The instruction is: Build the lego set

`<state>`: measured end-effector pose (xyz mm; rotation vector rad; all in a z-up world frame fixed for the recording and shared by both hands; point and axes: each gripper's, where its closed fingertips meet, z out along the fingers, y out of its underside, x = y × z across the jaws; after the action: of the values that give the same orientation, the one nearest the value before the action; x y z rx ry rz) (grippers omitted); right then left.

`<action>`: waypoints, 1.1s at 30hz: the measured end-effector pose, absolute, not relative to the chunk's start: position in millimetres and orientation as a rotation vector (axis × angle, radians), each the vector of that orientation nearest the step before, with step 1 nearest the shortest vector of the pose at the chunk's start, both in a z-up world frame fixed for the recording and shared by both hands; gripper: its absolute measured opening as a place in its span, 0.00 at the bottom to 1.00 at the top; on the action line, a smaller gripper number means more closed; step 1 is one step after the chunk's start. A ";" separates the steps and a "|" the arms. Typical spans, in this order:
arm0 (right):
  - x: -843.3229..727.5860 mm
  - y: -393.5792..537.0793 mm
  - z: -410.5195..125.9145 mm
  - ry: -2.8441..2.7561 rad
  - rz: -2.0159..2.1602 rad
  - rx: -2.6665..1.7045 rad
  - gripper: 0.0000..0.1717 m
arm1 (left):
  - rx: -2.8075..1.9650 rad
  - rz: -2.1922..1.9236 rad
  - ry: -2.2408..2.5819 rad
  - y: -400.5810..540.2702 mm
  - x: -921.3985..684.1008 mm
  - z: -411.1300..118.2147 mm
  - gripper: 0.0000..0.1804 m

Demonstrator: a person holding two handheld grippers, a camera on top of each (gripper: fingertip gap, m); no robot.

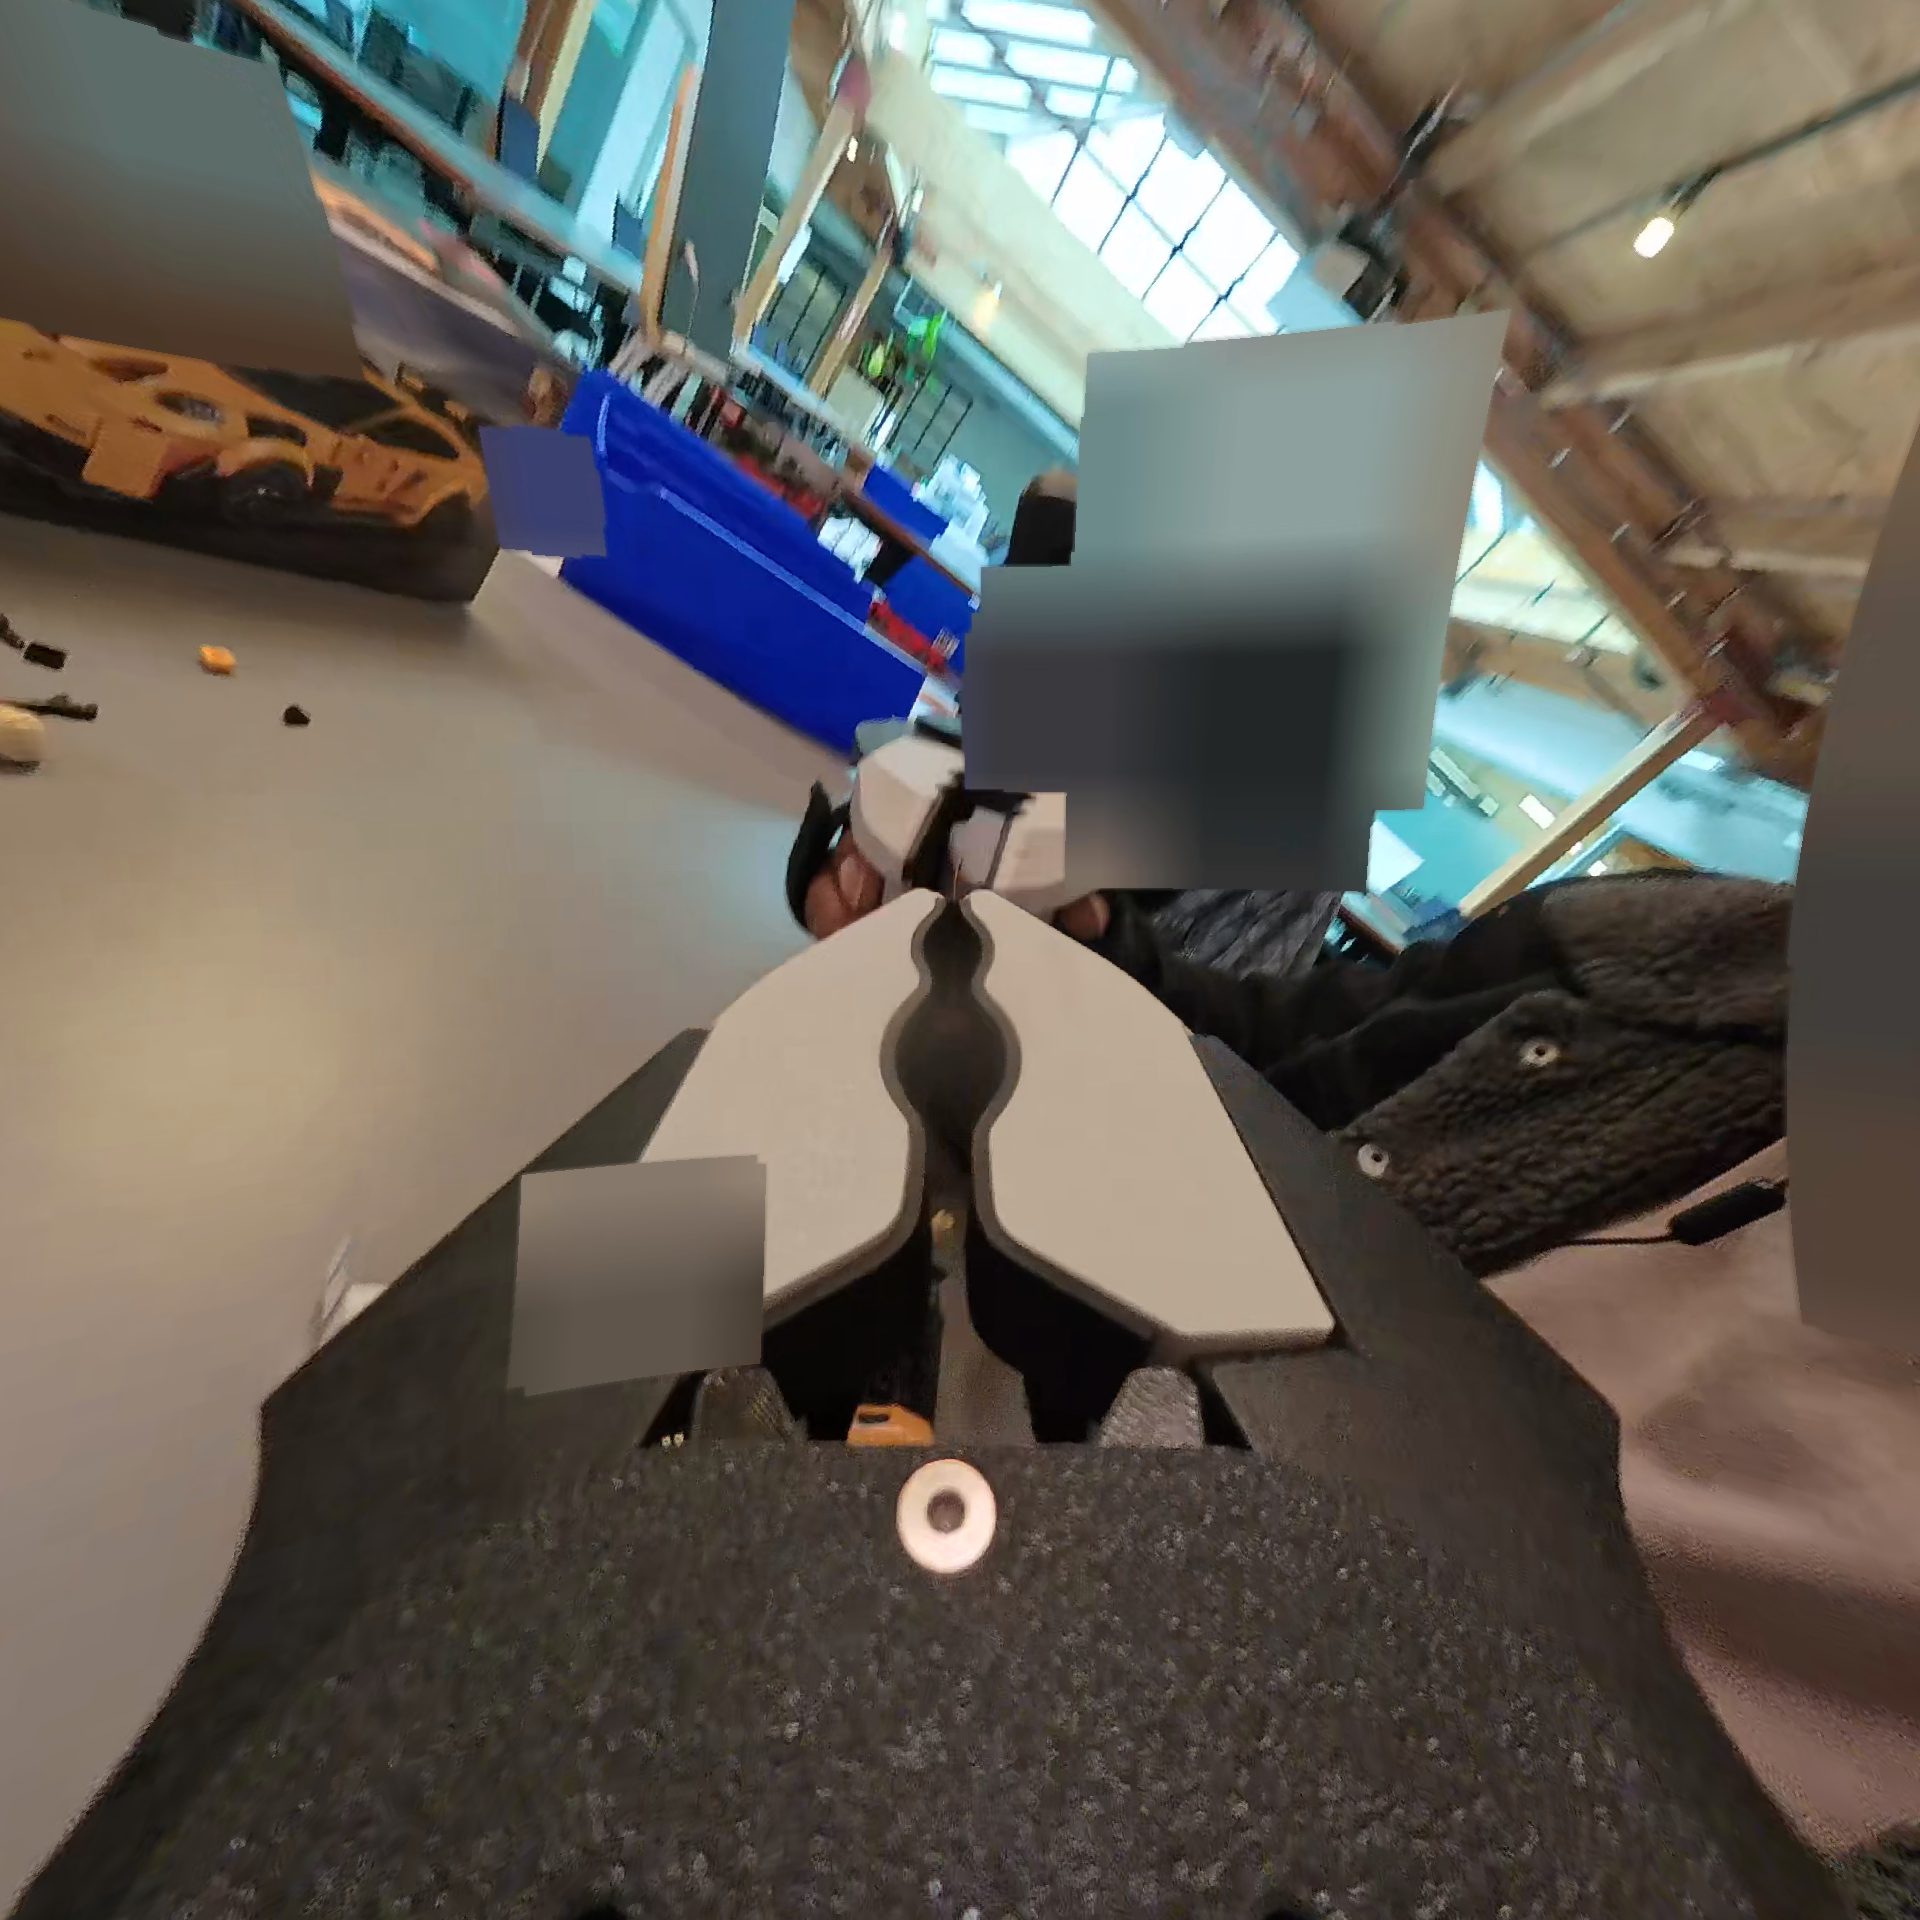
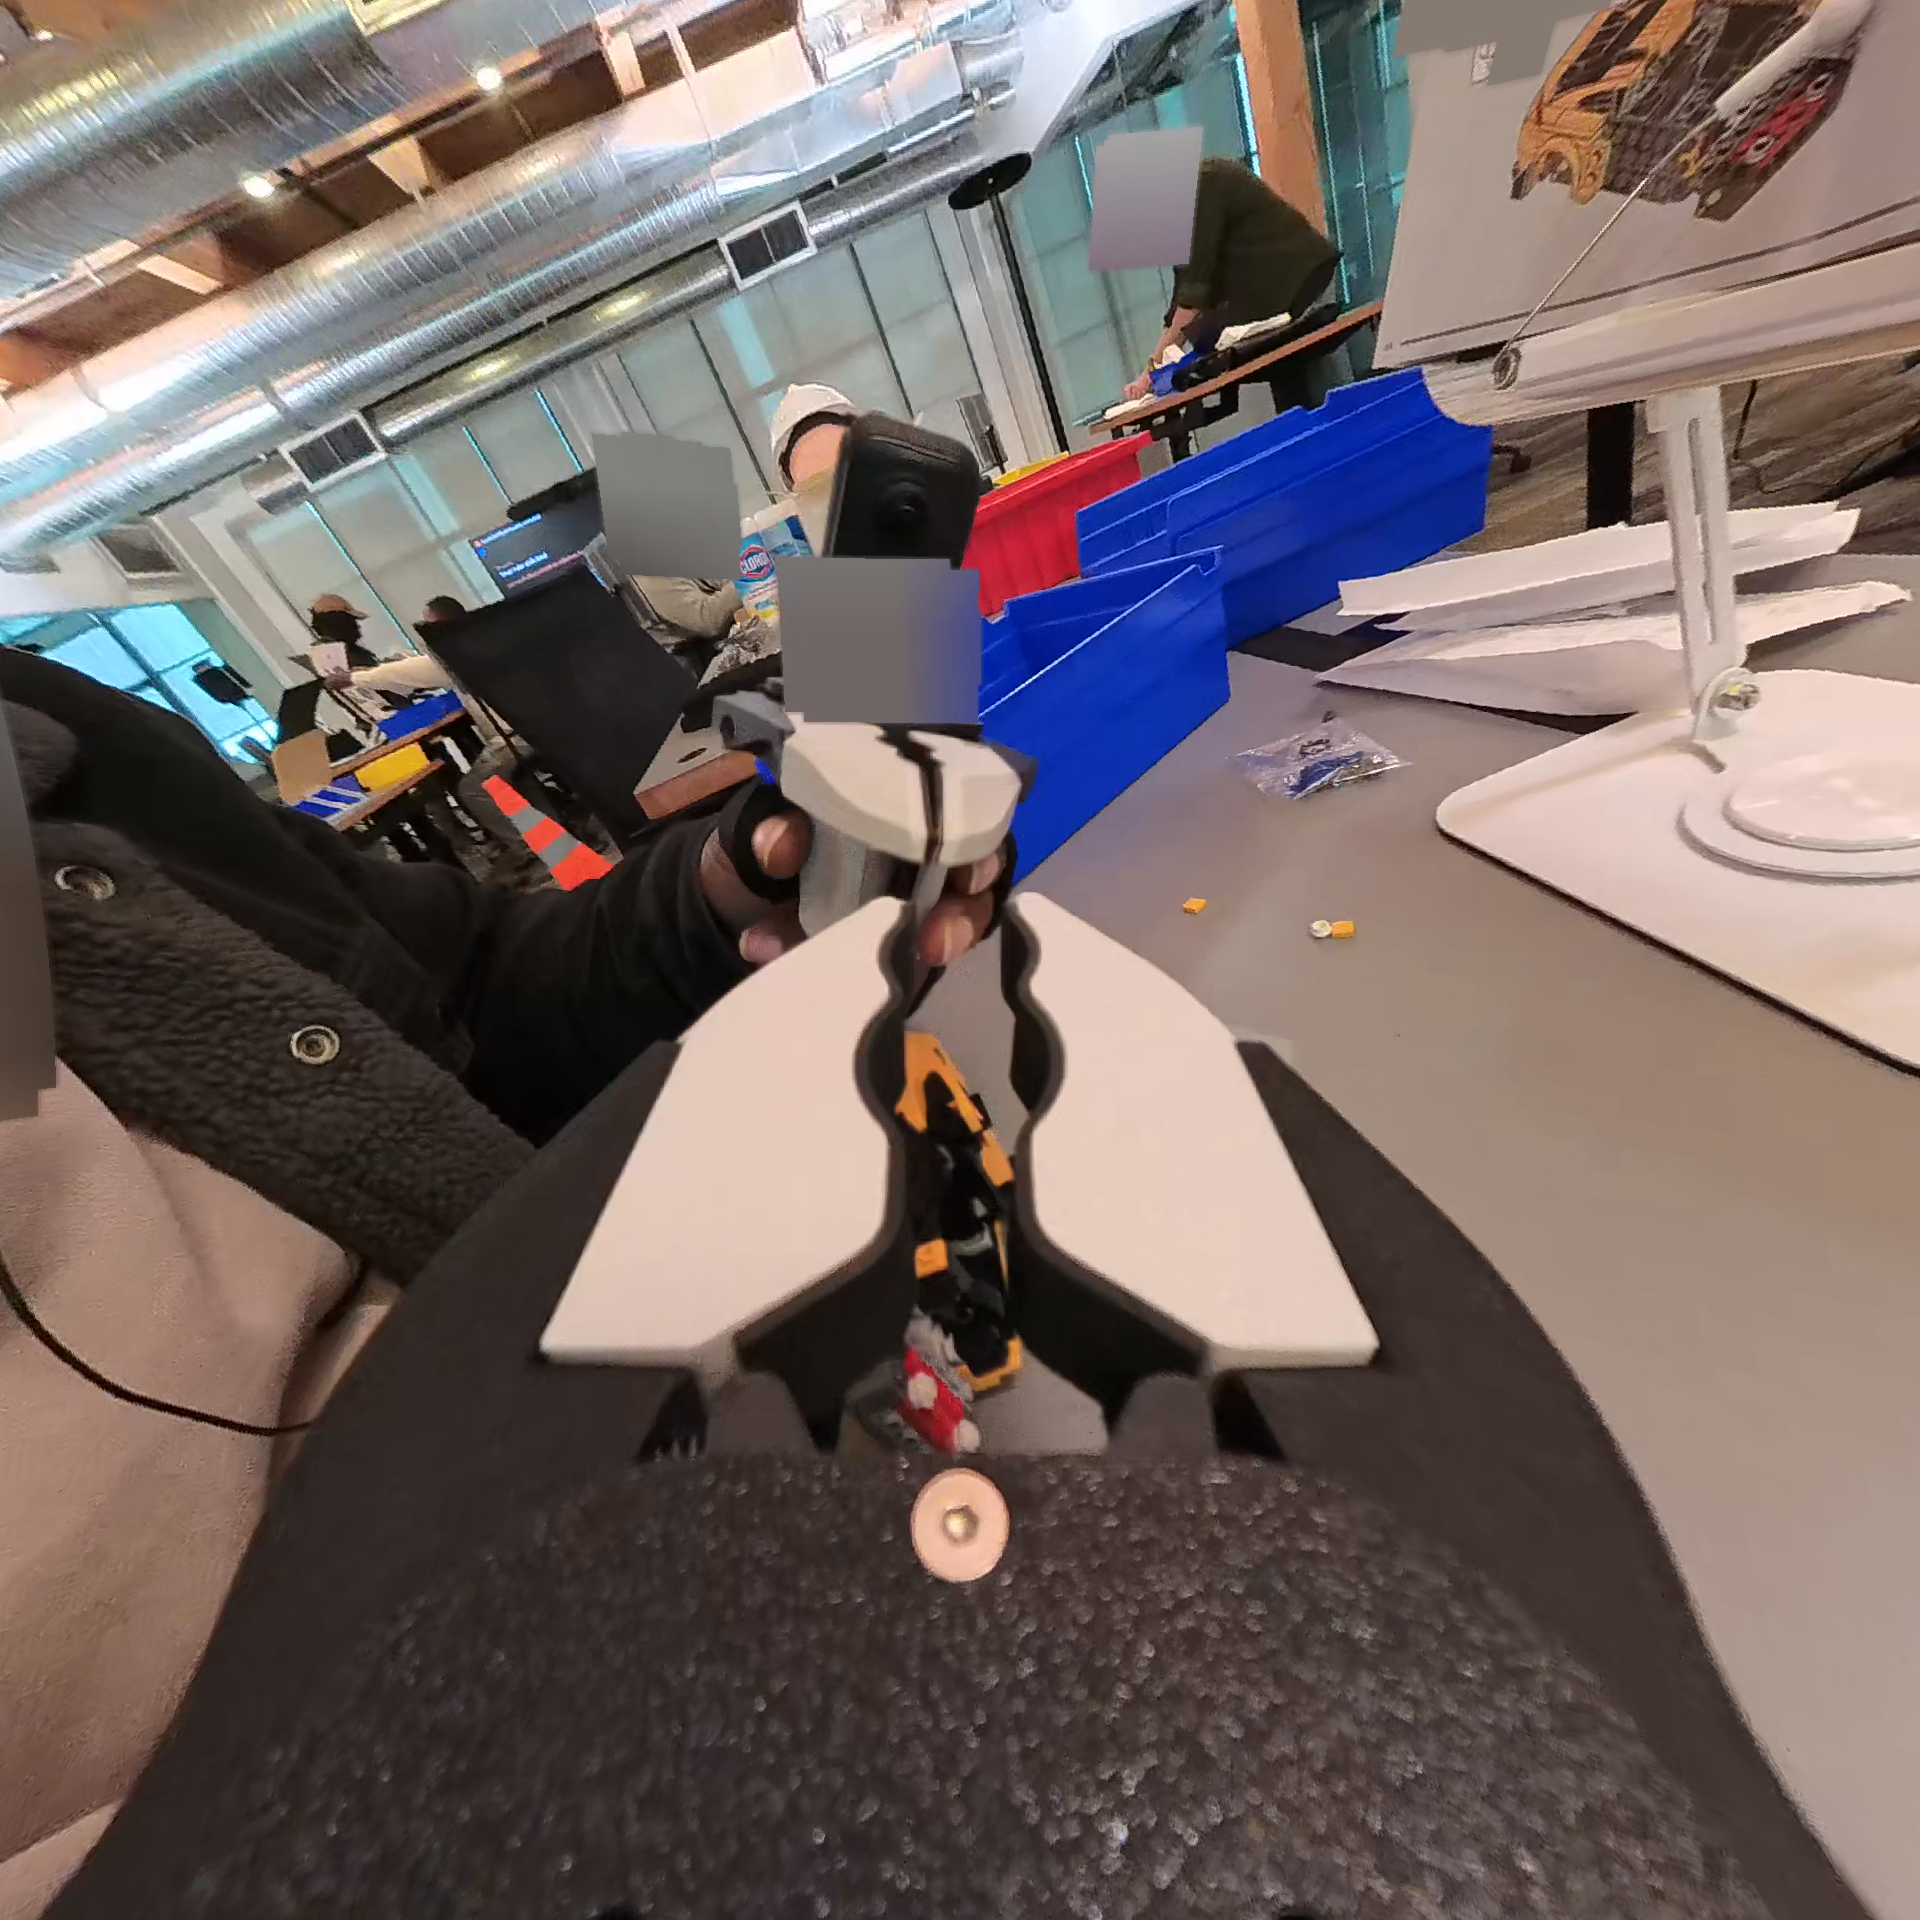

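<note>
My left gripper is shut, its tips pinched on a thin grey flat piece. In the left wrist view the piece shows only as a sliver. In the right wrist view the piece hangs from the left gripper into the gap of my right gripper. My right gripper is open and its pads do not press on the piece. It faces the left gripper closely and also shows in the left wrist view. A yellow and black Lego car model lies on the grey table below the right gripper.
Blue bins stand at the table's far side. A white stand holds the instruction booklet at right. A bag of parts and small orange pieces lie loose. The set's box and more loose pieces are at left. Only a small space, under 4 cm, lies between the two pairs of fingers.
</note>
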<state>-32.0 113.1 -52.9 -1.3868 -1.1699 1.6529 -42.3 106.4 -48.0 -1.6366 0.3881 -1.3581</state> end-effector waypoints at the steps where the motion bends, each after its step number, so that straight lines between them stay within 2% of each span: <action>1: -32.9 109.9 -52.4 -1.173 1.673 -1.385 0.10 | -1.615 -1.373 0.371 106.6 -42.9 -45.3 0.00; 3: -34.3 104.4 -48.8 -1.158 1.714 -1.372 0.11 | -1.570 -1.396 0.365 105.0 -41.2 -39.5 0.00; 11: -30.4 95.6 -28.0 -1.070 1.828 -1.287 0.05 | -1.473 -1.390 0.420 94.6 -26.3 -27.4 0.00; 20: -29.4 92.9 -27.3 -1.093 1.819 -1.269 0.00 | -1.489 -1.342 0.457 92.6 -21.4 -29.2 0.00; 23: -29.1 92.3 -30.9 -1.136 1.790 -1.274 0.00 | -1.519 -1.328 0.486 91.9 -21.3 -32.7 0.00; 28: -30.0 92.1 -45.1 -1.285 1.634 -1.316 0.00 | -1.625 -1.157 0.671 87.8 -21.2 -44.2 0.08; 33: -28.9 86.1 -53.5 -1.424 1.484 -1.297 0.00 | -1.686 -0.951 0.842 83.8 -20.9 -53.9 0.07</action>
<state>-28.9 86.1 -53.5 -1.2973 -1.4239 1.4844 -20.9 83.8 -53.9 -1.6856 0.8416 -0.9508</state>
